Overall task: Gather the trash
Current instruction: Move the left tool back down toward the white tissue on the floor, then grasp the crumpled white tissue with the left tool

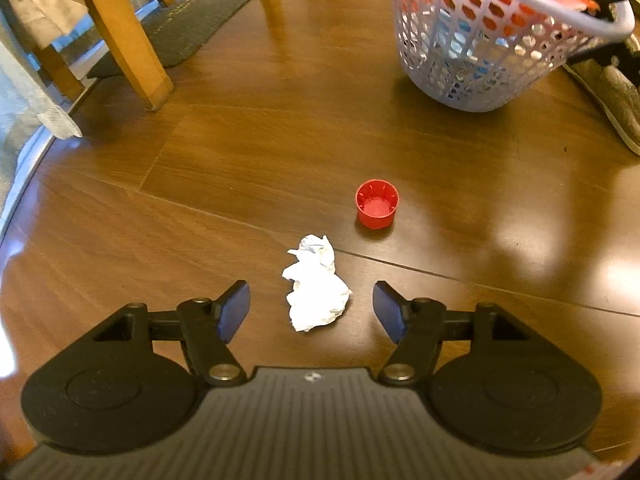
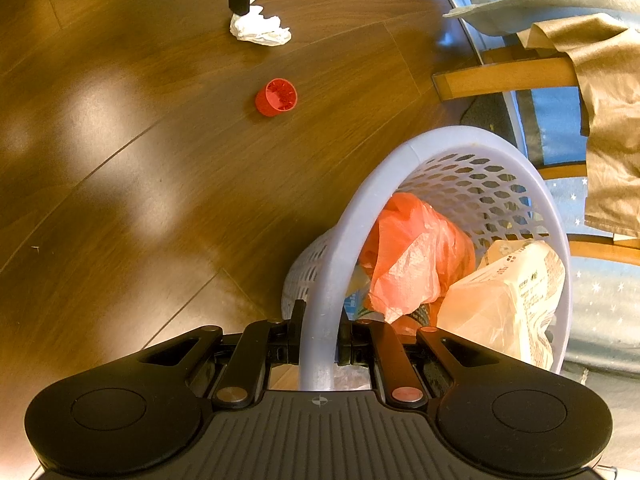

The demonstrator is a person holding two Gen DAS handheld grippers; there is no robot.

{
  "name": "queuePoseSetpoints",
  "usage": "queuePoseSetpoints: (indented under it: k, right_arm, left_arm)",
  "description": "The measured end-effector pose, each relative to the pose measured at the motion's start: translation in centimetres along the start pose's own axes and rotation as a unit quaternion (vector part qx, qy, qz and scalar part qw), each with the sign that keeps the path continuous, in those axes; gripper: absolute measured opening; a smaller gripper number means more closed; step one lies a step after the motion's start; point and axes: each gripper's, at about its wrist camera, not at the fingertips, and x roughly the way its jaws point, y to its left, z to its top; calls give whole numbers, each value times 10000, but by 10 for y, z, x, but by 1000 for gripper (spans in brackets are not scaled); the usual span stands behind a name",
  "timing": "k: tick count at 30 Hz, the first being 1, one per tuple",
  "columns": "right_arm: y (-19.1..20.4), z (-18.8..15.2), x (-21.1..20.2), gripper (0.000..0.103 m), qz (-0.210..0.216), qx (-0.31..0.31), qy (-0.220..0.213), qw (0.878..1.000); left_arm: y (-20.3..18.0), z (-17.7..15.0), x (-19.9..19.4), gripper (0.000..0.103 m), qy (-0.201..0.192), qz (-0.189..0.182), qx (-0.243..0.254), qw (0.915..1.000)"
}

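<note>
1. Left hand-held gripper (image 1: 312,312): jaws wide, pads clear of the tissue (image 1: 316,285), which lies crumpled on the floor (image 1: 240,152) between them.
2. Cap (image 1: 377,204): red, open side up, on the floor just beyond the tissue, to its right.
3. Basket (image 2: 404,160): pale lattice, tilted, far right of the cap; holds an orange bag (image 2: 408,252) and a printed wrapper (image 2: 516,292).
4. Right hand-held gripper (image 2: 320,340): narrow, clamped on the basket rim.
5. Chair leg (image 1: 132,48): far left.
</note>
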Motion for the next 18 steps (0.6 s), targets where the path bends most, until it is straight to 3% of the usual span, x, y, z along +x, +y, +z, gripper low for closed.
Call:
queuePoseSetpoints:
  k: [8,12,16,18]
  right_arm:
    - [-2,1,0,7,28,20,17,10000]
    - [1,1,-1,7,8,-31,8,10000]
    - [0,1,-1,7,24,-2,5,10000]
    - [-1,1,-1,7,29,16,6,10000]
  left_arm:
    - [1,-13,23,62,110,-53,212,9997]
    - [1,-17,32,53,151,-40,206,9997]
    - [-1,-17,36,51,133,-37,304,9994]
    - [-2,-16,39,43,150,-64,371,9992]
